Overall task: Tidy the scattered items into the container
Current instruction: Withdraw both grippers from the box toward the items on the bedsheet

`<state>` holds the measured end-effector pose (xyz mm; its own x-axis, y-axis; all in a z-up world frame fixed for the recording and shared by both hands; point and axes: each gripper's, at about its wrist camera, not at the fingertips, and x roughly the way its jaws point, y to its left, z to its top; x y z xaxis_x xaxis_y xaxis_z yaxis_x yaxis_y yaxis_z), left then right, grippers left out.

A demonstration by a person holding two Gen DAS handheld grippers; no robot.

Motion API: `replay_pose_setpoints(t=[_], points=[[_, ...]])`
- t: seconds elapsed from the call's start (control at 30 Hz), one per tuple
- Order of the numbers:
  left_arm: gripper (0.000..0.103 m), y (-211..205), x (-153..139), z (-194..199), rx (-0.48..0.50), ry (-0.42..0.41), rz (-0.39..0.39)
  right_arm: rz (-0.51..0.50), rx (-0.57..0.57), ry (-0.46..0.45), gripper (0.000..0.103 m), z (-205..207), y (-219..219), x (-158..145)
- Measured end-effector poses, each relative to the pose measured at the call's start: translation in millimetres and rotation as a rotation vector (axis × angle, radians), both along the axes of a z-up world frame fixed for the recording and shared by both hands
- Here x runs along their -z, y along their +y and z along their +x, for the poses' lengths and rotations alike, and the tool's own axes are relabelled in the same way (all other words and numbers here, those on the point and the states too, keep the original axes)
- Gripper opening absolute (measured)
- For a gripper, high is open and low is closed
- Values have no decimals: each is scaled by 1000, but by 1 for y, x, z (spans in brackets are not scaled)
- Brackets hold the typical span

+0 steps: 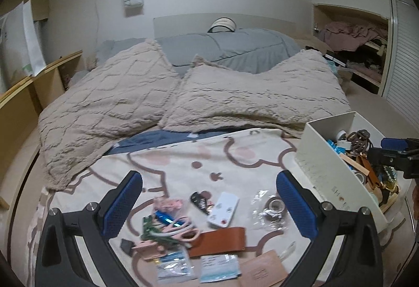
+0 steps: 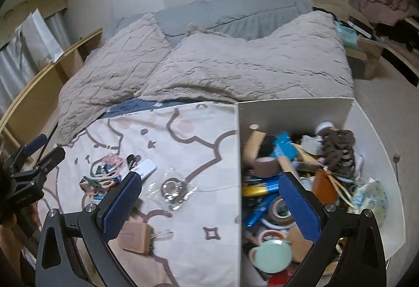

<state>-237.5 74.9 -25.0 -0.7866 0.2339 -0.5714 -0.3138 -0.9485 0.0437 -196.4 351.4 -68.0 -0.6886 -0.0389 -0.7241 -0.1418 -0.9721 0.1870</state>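
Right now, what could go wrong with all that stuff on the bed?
The white plastic box is already heaped, so added items may slide out. The tape roll in crinkly clear wrap could slip from the open left claw. The pink-handled scissors lie tangled in a pile and may drag neighbours.

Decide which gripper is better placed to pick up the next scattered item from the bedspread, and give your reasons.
Left. The open left gripper hovers directly over the scattered pile, with the white rectangular remote between its fingers. The open right gripper straddles the white container's wall, empty, away from the pile.
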Motion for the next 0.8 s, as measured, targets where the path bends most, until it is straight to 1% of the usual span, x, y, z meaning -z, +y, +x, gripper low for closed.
replay_pose_setpoints(t=[0.1,0.33,0.6,0.8], points=[[103,-18,-1,0,-21,-2,6,0,-28,7,103,-6,-16,-4],[103,-52,-2,2,-71,-3,18,19,-52,8,103,-20,-46,-6],[103,-86,3,0,-125,-17,31,66,-95,9,103,-29,-75,0],[103,-109,13,0,-162,-32,37,66,-119,31,103,-30,-92,11]])
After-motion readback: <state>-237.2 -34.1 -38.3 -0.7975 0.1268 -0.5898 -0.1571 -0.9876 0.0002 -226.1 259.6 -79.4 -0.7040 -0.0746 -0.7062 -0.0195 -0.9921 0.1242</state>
